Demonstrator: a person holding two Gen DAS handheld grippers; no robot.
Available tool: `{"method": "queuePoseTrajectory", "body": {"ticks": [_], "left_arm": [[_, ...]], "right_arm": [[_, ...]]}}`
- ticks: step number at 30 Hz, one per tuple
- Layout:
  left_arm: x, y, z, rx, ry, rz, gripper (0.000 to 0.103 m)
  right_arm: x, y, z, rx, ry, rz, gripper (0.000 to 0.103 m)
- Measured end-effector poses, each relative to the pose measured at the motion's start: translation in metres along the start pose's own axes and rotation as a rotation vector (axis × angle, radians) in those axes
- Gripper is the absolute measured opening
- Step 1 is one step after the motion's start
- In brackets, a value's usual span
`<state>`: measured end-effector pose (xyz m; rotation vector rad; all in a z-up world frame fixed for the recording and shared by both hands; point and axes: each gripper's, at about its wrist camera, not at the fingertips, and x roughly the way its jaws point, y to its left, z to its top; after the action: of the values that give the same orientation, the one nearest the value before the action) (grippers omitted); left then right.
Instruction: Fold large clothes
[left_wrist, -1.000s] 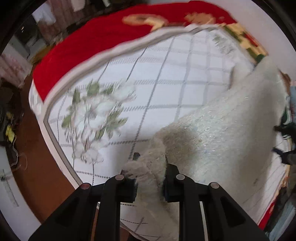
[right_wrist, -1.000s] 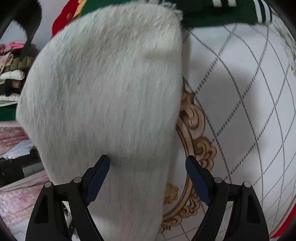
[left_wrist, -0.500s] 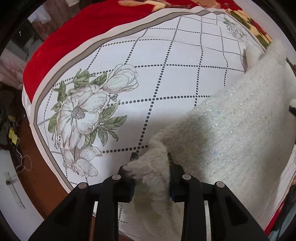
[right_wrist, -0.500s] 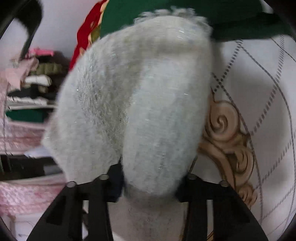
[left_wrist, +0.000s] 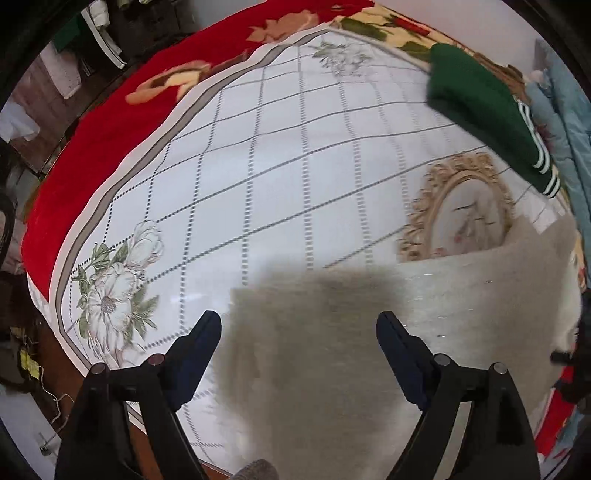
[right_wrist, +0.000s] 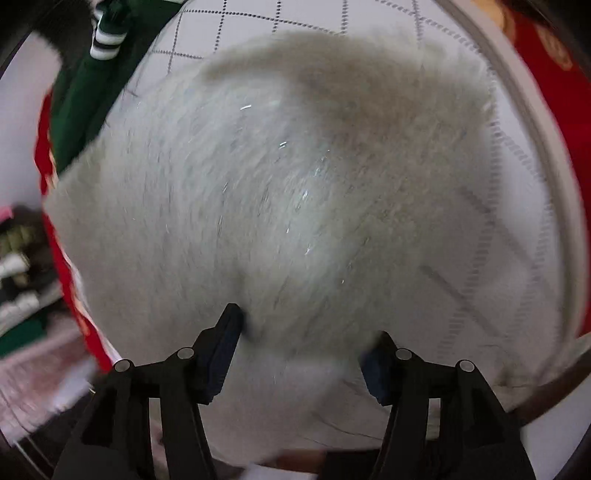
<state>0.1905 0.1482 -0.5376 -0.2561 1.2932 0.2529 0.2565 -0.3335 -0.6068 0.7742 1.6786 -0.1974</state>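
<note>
A fluffy white sweater (left_wrist: 369, 332) lies on the checked white bedspread (left_wrist: 295, 166), at the near right in the left wrist view. My left gripper (left_wrist: 298, 325) is open just above its near edge, holding nothing. In the right wrist view the same sweater (right_wrist: 258, 184) fills most of the frame, blurred. My right gripper (right_wrist: 308, 332) is open over it, its jaws wide apart and the cloth lying between and below them.
A folded dark green garment with white stripes (left_wrist: 487, 110) lies at the far right of the bed and also shows in the right wrist view (right_wrist: 92, 85). A red floral blanket (left_wrist: 110, 122) borders the bedspread. Stacked clothes (right_wrist: 18, 266) sit left of the bed.
Both grippers were shut on the sweater half a second ago and have now opened and let it go. The sweater now lies flatter on the bed.
</note>
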Motion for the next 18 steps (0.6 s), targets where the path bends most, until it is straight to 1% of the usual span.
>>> {"method": "queuePoseTrajectory", "body": {"ticks": [1,2,4,5,6,7,8,9,10,11,13,14,15,17,18], "left_arm": [[-0.005,-0.002,-0.002,-0.013,-0.004,0.002,0.086],[-0.01,-0.003,-0.003,-0.035,-0.004,0.005,0.086],[-0.016,-0.006,-0.006,-0.081,0.002,0.005,0.086],[-0.017,-0.007,-0.006,-0.097,0.004,-0.001,0.086],[-0.017,-0.008,-0.006,-0.114,0.007,-0.005,0.086],[-0.018,-0.014,-0.007,-0.125,0.011,0.002,0.086],[-0.017,-0.023,-0.01,-0.128,0.012,0.008,0.086],[-0.017,-0.032,-0.013,-0.128,0.014,0.014,0.086],[-0.016,-0.039,-0.015,-0.128,0.016,0.022,0.086],[-0.018,-0.045,-0.021,-0.131,0.014,0.028,0.086],[-0.018,-0.057,-0.027,-0.142,0.009,0.036,0.086],[-0.017,-0.063,-0.029,-0.14,0.012,0.039,0.086],[-0.015,-0.069,-0.031,-0.139,0.016,0.043,0.086],[-0.011,-0.082,-0.037,-0.14,0.023,0.054,0.086],[-0.008,-0.089,-0.039,-0.14,0.03,0.055,0.086]], "right_arm": [[-0.008,0.002,-0.002,-0.035,0.005,-0.031,0.062],[-0.028,0.007,-0.008,-0.086,-0.02,-0.078,0.062],[-0.058,0.019,-0.015,-0.176,-0.101,-0.151,0.062],[-0.068,0.026,-0.018,-0.221,-0.137,-0.151,0.062],[-0.082,0.034,-0.012,-0.264,-0.163,-0.123,0.062],[-0.091,0.047,0.002,-0.307,-0.175,-0.094,0.062],[-0.088,0.065,0.006,-0.369,-0.169,-0.068,0.062],[-0.077,0.087,0.013,-0.433,-0.148,-0.043,0.054],[-0.061,0.108,0.019,-0.475,-0.128,-0.012,0.037],[-0.04,0.13,0.026,-0.507,-0.096,0.019,0.029],[-0.001,0.162,0.039,-0.571,-0.056,0.032,0.025],[0.017,0.18,0.051,-0.589,-0.054,0.001,0.025],[0.034,0.189,0.063,-0.602,-0.044,-0.023,0.025],[0.061,0.206,0.07,-0.646,-0.025,-0.06,0.025],[0.068,0.215,0.072,-0.673,-0.025,-0.096,0.025]]}}
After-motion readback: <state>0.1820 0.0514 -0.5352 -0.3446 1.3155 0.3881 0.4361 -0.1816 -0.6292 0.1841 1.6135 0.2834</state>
